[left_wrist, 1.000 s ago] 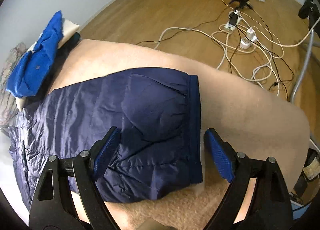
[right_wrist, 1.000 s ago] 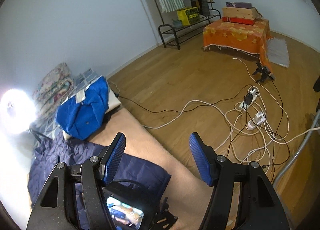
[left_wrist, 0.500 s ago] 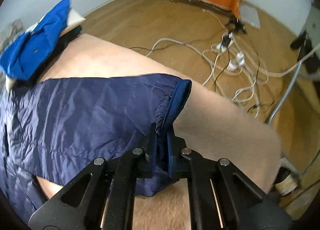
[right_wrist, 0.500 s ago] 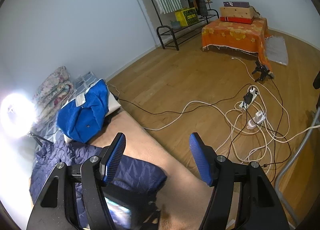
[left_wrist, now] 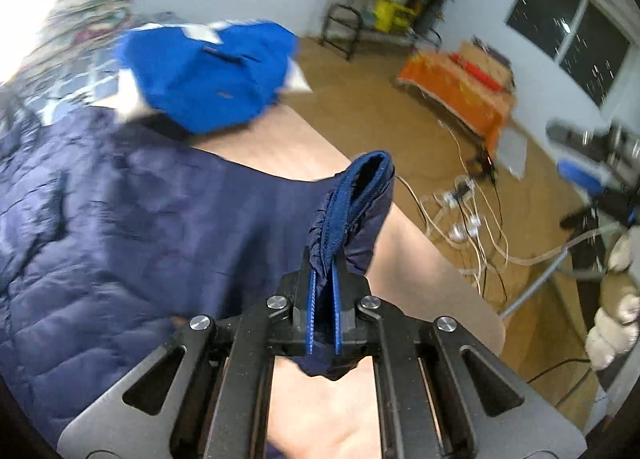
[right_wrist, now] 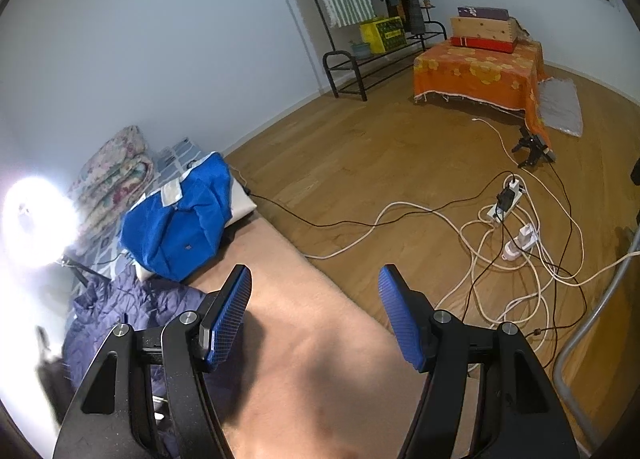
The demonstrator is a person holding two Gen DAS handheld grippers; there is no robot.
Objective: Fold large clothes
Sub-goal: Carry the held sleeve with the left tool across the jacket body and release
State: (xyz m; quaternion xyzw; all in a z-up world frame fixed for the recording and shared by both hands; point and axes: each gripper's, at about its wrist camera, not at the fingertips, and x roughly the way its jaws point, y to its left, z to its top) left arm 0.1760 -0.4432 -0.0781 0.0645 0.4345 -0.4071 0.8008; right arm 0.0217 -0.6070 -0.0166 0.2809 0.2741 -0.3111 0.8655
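Although the left wrist view is smeared by blur, we see our left gripper [left_wrist: 322,299] with its blue pads clamped on the ribbed cuff of the dark navy quilted jacket [left_wrist: 120,219], lifting that sleeve end off the beige fleece mat [left_wrist: 420,271]. We can read no writing anywhere; the white patches on the bright blue garment [left_wrist: 208,79] are illegible. Only the right wrist view shows our right gripper [right_wrist: 316,315], jaws wide and empty above the mat, the jacket's crumpled bulk partly hidden behind its left finger.
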